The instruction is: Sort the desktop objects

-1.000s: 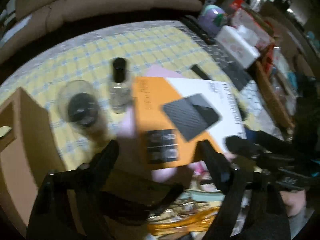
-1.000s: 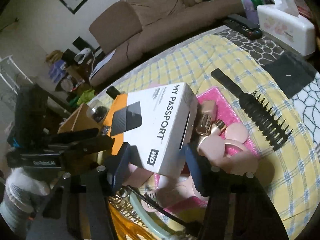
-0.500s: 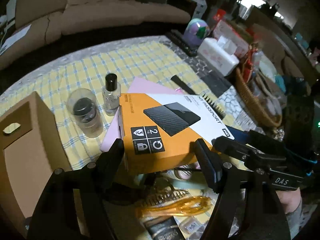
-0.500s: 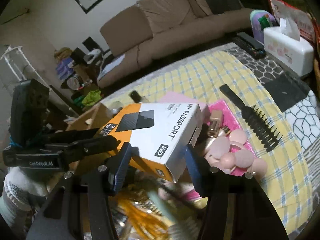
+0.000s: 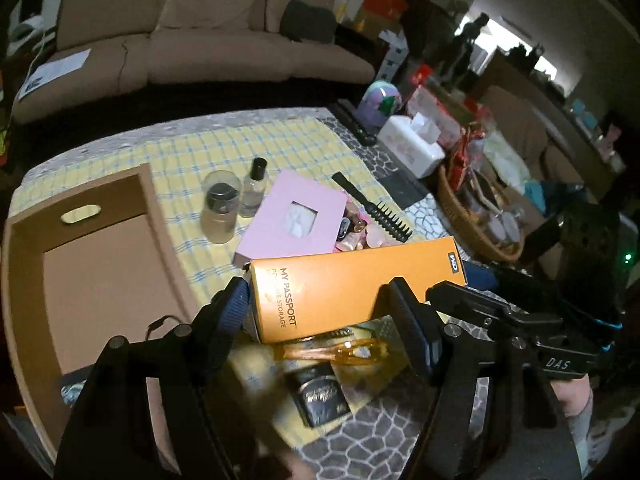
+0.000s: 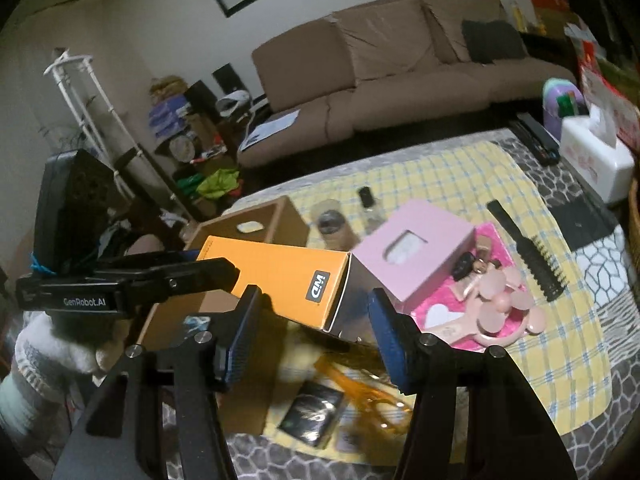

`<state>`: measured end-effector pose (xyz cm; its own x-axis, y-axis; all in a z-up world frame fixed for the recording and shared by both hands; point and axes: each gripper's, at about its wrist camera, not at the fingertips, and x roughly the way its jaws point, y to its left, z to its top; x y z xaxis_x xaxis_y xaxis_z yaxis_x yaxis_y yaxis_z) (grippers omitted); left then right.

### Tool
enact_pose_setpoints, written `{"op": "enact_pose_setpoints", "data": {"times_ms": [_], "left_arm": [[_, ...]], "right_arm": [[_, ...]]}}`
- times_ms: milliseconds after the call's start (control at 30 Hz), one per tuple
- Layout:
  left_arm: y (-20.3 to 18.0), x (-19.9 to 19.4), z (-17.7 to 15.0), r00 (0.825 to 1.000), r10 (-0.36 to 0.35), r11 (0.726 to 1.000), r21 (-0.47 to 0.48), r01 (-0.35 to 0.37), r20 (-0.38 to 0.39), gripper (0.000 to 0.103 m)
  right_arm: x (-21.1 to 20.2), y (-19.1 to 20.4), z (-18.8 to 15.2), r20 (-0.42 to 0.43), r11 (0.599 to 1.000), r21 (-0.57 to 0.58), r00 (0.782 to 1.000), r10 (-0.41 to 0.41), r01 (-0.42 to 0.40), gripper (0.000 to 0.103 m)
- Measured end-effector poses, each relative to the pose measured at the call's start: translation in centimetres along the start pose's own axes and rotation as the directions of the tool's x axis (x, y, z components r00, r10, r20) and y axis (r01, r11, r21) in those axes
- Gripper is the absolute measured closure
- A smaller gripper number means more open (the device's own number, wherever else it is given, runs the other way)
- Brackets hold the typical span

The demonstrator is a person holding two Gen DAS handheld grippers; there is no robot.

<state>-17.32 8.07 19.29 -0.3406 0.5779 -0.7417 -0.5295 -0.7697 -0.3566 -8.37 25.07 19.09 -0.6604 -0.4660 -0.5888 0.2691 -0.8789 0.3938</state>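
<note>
Cardboard, orange and glossy, the oblong box is clamped by both left tongs and right tongs.

My left claw grips the orange box above the desk; behind it I see a pink box and a comb.

The hard-drive box hangs above the desk, held at one end between the left tongs and at the other between the right tongs. Behind the box sits the tissue box; left of it lies the open cardboard tray. The jar and bottle stand behind it, between tray and tissue box. The comb lies behind-right. Under it, blurred, lie what may be scissors.
</note>
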Motion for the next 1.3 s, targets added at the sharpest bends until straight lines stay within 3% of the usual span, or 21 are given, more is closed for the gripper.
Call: {"op": "enact_pose_setpoints", "data": {"times_ms": [267, 633, 833, 1100, 1300], "left_arm": [[1.5, -7.1, -1.5, 0.998, 0.000, 1.000, -0.013, 0.001, 0.066, 0.035], [-0.6, -8.8, -2.7, 0.997, -0.047, 0.999, -0.004, 0.047, 0.064, 0.035], [1.8, -10.9, -2.4, 0.997, -0.040, 0.999, -0.016, 0.041, 0.062, 0.035], [10.1, -12.1, 0.9, 0.994, 0.062, 0.994, -0.099, -0.053, 0.089, 0.035], [15.6, -10.5, 2.6, 0.991, 0.097, 0.988, -0.131, -0.085, 0.089, 0.035]], "right_arm": [[-1.4, 5.3, 0.6, 0.010, 0.996, -0.037, 0.997, 0.076, -0.075, 0.045], [-4.6, 6.0, -0.3, 0.007, 0.998, -0.035, 0.999, 0.054, -0.054, 0.045], [-4.2, 8.2, -0.2, 0.007, 0.994, -0.062, 0.996, 0.093, -0.093, 0.045], [4.2, 12.2, 2.8, -0.052, 0.983, -0.065, 0.984, 0.169, -0.172, 0.045], [11.1, 13.2, 4.9, -0.105, 0.983, -0.070, 0.981, 0.164, -0.172, 0.045]]}}
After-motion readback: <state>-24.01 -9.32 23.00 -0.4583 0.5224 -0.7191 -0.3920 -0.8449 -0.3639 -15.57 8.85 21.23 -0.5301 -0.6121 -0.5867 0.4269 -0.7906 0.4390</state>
